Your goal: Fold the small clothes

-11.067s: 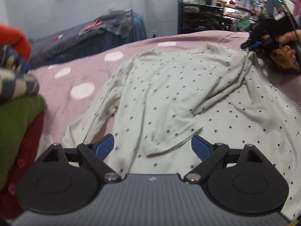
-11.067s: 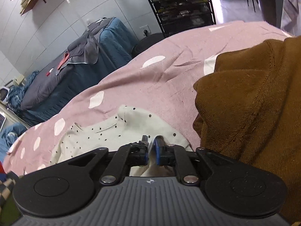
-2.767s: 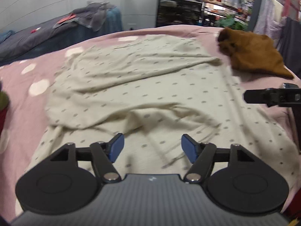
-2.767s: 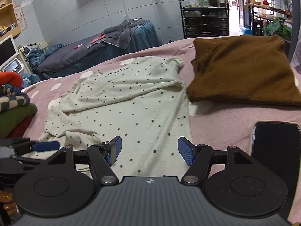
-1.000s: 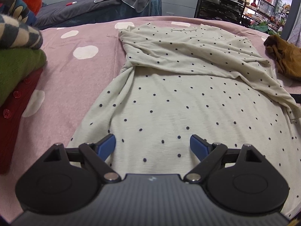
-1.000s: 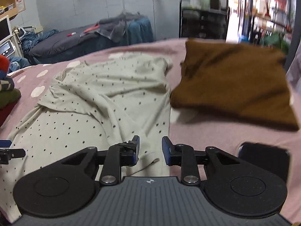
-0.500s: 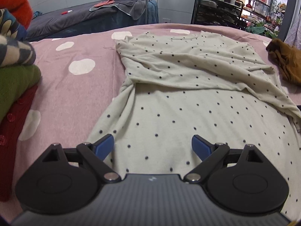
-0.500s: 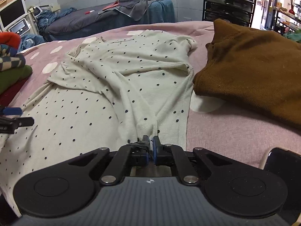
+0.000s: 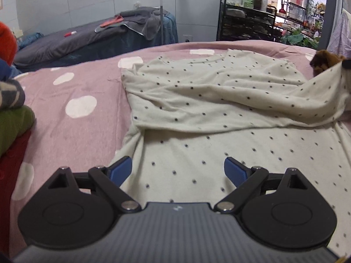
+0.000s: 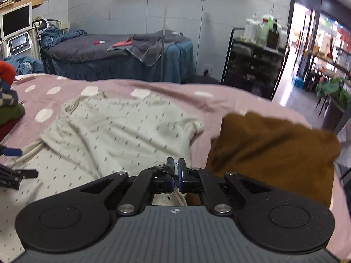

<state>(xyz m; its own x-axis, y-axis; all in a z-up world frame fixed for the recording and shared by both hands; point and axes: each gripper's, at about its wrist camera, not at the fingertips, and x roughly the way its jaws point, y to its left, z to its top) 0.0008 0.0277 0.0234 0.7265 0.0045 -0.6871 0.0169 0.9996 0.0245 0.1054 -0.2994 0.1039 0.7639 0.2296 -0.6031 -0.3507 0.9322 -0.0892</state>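
A cream garment with small dark dots lies spread on the pink spotted bed cover. It also shows in the right wrist view. My left gripper is open and empty, low over the garment's near hem. My right gripper is shut on the garment's right sleeve and holds it lifted off the bed; the raised sleeve shows at the right edge of the left wrist view.
A brown folded garment lies to the right of the cream one. A stack of folded clothes stands at the left. Beyond the bed are a grey-covered couch and a black shelf rack.
My right gripper has lifted the pinched sleeve up off the bed and away to the right. My left gripper stays open over the hem, with a slightly lower view.
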